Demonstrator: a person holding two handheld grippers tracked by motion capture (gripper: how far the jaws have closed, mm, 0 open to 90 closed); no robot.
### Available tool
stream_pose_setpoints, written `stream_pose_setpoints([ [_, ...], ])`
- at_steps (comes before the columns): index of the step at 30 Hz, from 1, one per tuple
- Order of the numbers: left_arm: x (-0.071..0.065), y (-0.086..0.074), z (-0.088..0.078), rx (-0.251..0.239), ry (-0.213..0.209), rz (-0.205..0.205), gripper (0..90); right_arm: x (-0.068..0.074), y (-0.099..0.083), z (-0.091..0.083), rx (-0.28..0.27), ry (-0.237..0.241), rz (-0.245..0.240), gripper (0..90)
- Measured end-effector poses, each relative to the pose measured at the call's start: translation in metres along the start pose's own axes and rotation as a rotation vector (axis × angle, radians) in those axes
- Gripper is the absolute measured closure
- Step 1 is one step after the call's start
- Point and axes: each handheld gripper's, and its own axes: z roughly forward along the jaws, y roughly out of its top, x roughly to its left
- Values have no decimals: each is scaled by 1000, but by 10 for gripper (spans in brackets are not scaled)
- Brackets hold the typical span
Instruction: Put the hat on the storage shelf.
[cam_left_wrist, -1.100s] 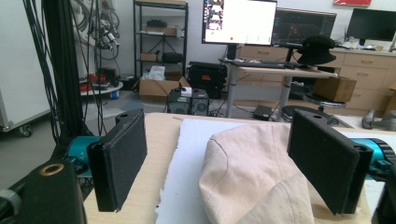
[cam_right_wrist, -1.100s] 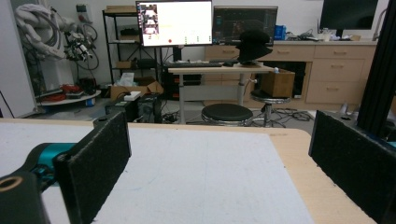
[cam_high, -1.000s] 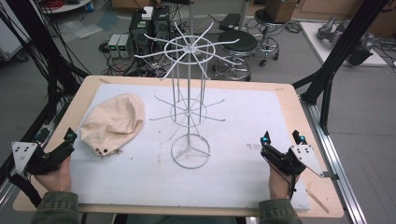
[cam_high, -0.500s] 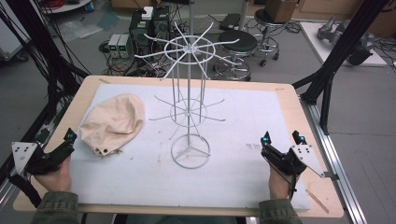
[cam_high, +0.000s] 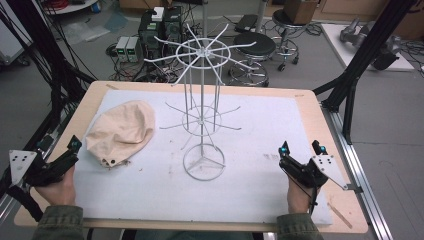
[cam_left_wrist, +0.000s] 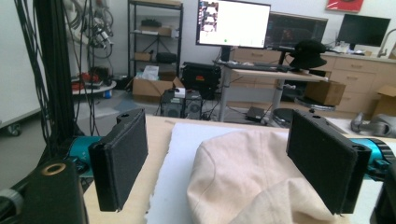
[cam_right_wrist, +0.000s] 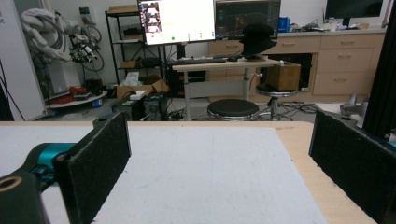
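A beige cloth cap (cam_high: 120, 131) lies crumpled on the white mat (cam_high: 260, 135), left of a tall white wire display rack (cam_high: 202, 100) with hooked arms and a ring base. My left gripper (cam_high: 62, 151) rests at the table's front left corner, open, just short of the cap. In the left gripper view the cap (cam_left_wrist: 243, 177) lies ahead of and partly between the jaws of the left gripper (cam_left_wrist: 229, 168), and nothing is clamped. My right gripper (cam_high: 301, 150) sits at the front right, open and empty. In the right gripper view the right gripper (cam_right_wrist: 219, 158) looks over bare mat (cam_right_wrist: 205, 163).
The wooden tabletop (cam_high: 327, 150) shows as a border around the mat. Black frame struts (cam_high: 350, 90) rise at the right and left of the table. Stools (cam_high: 255, 47), computer boxes (cam_high: 160, 30) and cables stand on the floor behind.
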Motion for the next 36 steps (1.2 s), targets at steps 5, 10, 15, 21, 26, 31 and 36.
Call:
stream_pose_setpoints([
  [5, -5, 9, 1, 2, -13, 30, 208, 1, 0, -1, -11, 2, 3, 46],
  [10, -11, 17, 7, 0, -20, 33, 209, -1, 0, 0, -5, -2, 10, 45],
  [15, -19, 23, 16, -4, -30, 44, 209, -2, 0, 0, -3, 1, 14, 46],
  [21, -25, 32, 27, 8, -29, 47, 210, -2, 0, 0, -4, 3, 15, 45],
  [26, -25, 38, 36, 23, -33, 50, 209, -2, 0, 0, -6, 6, 13, 46],
  [31, -22, 43, 45, 50, -48, 37, 209, -1, 0, 1, -3, 6, 18, 45],
  [36, -24, 48, 55, 48, -63, 36, 207, -1, 0, 1, -2, 7, 14, 45],
])
